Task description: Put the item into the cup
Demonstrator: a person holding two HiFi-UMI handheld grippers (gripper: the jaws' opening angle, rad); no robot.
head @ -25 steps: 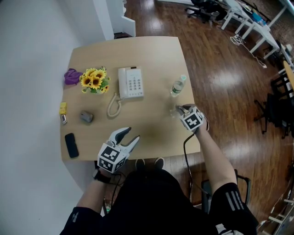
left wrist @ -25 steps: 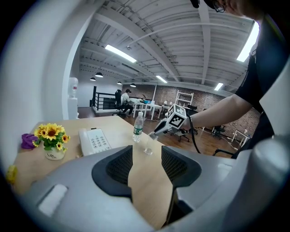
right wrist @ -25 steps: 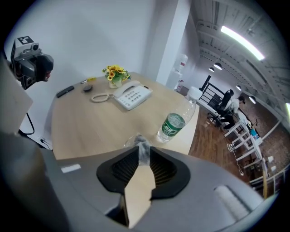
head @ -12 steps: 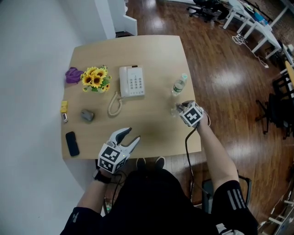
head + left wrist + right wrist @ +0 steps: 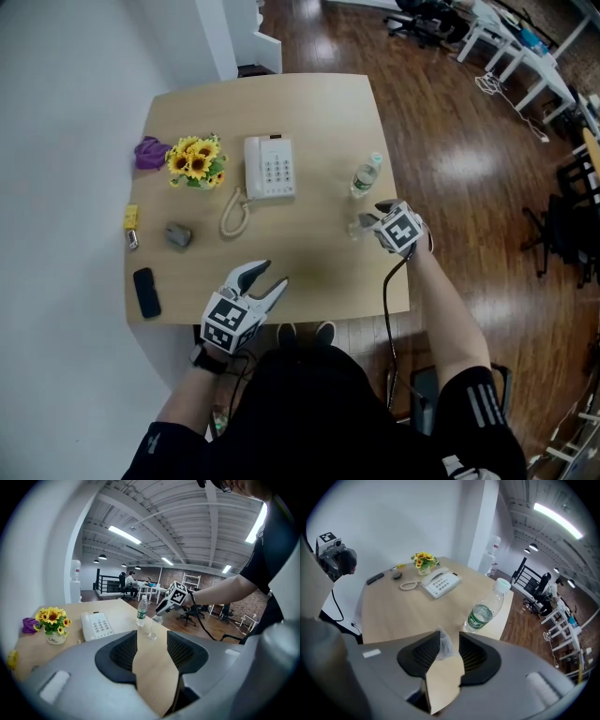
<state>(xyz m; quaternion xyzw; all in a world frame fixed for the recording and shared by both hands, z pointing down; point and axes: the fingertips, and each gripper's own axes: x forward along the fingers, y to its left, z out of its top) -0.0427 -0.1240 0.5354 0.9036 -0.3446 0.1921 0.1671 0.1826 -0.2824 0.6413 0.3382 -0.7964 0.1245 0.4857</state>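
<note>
A small clear cup (image 5: 354, 228) stands upright near the table's right edge, just below a water bottle (image 5: 364, 175). My right gripper (image 5: 373, 215) is at the cup, and its jaws are opening. In the right gripper view the cup's clear rim (image 5: 444, 645) shows between the pads, close to the left one, and is not squeezed. My left gripper (image 5: 267, 277) hovers open and empty over the table's front edge. From it I see the cup (image 5: 152, 629), the bottle (image 5: 141, 612) and the right gripper (image 5: 161, 608) above the cup.
On the wooden table (image 5: 309, 112) are a white telephone (image 5: 269, 167), a sunflower pot (image 5: 194, 162), a purple thing (image 5: 147, 153), a yellow thing (image 5: 129, 218), a small grey thing (image 5: 177, 234) and a black phone (image 5: 144, 293). The floor drops away right of the cup.
The right gripper has drawn back a little to the right, so the cup now shows clear of it. The left gripper has hardly moved.
</note>
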